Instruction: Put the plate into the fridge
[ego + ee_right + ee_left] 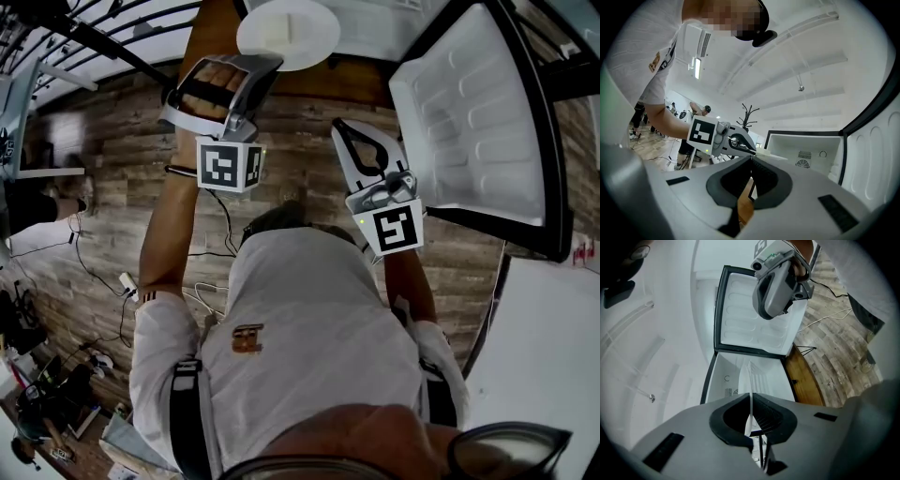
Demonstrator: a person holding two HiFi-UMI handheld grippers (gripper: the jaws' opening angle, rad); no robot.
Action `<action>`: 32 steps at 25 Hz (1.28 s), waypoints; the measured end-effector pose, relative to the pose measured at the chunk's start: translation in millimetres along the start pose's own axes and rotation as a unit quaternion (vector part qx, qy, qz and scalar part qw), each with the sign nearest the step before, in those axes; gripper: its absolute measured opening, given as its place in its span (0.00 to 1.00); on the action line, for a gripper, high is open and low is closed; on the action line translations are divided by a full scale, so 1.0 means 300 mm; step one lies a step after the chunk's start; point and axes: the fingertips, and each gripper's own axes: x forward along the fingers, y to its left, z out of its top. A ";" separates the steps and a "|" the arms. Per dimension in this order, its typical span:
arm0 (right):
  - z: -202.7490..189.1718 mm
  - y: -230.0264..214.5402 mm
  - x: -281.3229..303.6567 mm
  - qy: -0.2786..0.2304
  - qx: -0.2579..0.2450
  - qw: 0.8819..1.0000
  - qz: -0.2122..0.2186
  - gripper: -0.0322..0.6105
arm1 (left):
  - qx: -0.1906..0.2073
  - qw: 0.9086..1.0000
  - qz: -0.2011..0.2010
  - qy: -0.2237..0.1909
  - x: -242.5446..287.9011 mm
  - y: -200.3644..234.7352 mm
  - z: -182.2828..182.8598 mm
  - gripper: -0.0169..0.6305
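Fridge (724, 380): one, small and white. Its cavity lies open just ahead of the left gripper, and I can see no food or shelf load inside.
Fridge door (469, 112): one, swung wide open at the person's right. It has a ribbed white liner and a dark seal.
Bench (216, 37): one brown wooden top beside the fridge opening.
Floor (112, 187): wood planks with loose cables trailing across them.
Plate (288, 33): one, round, white and empty. It is in the air at the fridge mouth, not yet inside and resting on nothing.
Left gripper (751, 404): clamped on the plate's near rim, which shows edge-on as a thin white line between the pads.
Right gripper (751, 160): jaws closed together with nothing between them. It is raised near the door and clear of the plate.
Handling: the plate looks stiff, smooth and fairly light, and probably breakable. Held by one edge, it could pivot or slip.
Where to hold: on the rim, as now, keeping it level. The free gripper could support the far edge.
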 end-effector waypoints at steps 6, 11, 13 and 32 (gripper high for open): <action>-0.022 -0.048 0.116 0.006 0.000 1.000 -0.015 0.10 | 0.001 1.000 0.000 -0.014 0.104 0.037 -0.087 0.07; -0.053 -0.069 0.207 0.017 0.001 0.999 -0.027 0.10 | -0.002 1.000 0.000 -0.025 0.186 0.048 -0.166 0.07; -0.064 -0.081 0.252 0.019 0.001 0.999 -0.030 0.10 | -0.001 1.000 0.001 -0.027 0.222 0.056 -0.203 0.07; -0.147 -0.135 0.452 0.034 -0.004 0.998 -0.061 0.10 | 0.029 0.998 -0.003 -0.059 0.446 0.069 -0.309 0.07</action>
